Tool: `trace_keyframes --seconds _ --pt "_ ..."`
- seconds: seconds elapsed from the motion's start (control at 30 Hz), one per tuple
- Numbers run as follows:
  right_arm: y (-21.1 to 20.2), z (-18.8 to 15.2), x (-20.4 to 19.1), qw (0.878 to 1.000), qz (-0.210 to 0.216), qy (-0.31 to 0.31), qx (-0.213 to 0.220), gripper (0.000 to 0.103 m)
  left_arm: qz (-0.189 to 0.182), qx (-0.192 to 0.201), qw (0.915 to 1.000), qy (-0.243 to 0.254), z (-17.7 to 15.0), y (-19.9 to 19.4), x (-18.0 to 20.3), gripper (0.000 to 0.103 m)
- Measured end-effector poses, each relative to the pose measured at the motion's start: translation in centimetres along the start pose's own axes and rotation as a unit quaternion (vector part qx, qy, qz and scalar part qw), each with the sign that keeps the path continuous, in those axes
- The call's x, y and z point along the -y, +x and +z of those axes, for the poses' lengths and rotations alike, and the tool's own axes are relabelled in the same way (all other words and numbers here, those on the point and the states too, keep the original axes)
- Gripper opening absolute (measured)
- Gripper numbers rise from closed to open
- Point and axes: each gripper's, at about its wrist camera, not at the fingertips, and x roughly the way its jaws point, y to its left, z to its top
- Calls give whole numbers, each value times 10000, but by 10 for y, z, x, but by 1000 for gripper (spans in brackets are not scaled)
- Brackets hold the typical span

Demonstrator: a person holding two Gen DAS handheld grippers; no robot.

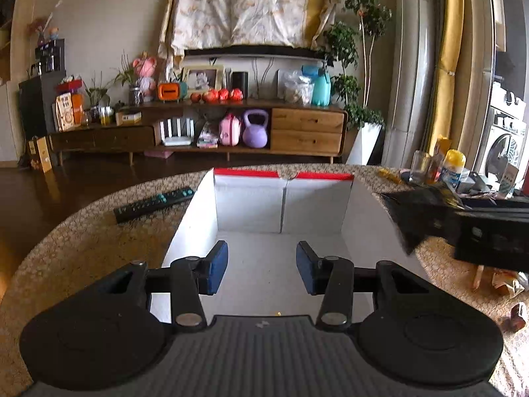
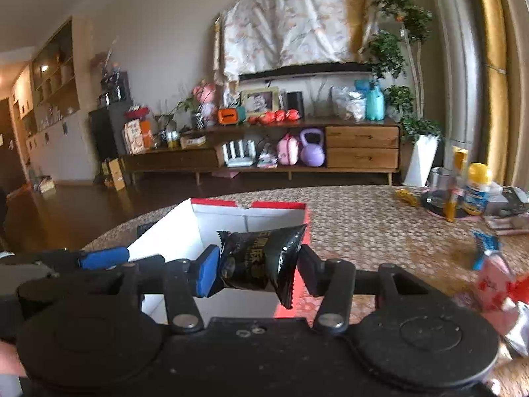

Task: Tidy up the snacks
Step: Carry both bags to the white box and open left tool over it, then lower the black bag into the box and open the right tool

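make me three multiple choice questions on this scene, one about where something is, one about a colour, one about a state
1. Where does the remote control lie?
A. inside the box
B. on the table, left of the box
C. on the floor

2. What colour is the top rim of the box?
A. red
B. green
C. yellow

3. What state is the right gripper in?
A. open and holding nothing
B. shut on a black snack packet
C. shut on a glass

Answers:
1 B: in the left wrist view the remote rests on the patterned table beside the box's left wall.
2 A: a red band runs along the box's far edge above its white inner walls.
3 B: the black snack packet is pinched between the jaws, over the box's right side, while the left gripper is open above the box.
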Motion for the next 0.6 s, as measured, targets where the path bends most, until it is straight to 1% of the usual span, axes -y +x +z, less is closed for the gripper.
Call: trace_keyframes --seconds 0.2,0.3,0.5,0.6 --pt "38 0 -18 9991 80 -257 -318 50 -63 -190 9998 -42 -8 14 -4 45" --pt "55 -3 -24 9977 134 -338 -579 50 -69 -287 9995 -68 -10 20 -6 45" --pt "78 -8 -31 9938 99 -441 -1016 50 -145 -408 9991 -40 -16 28 -6 45" --pt "81 -8 -32 9915 83 -441 -1218 50 -177 -461 9988 -59 -19 30 -5 45"
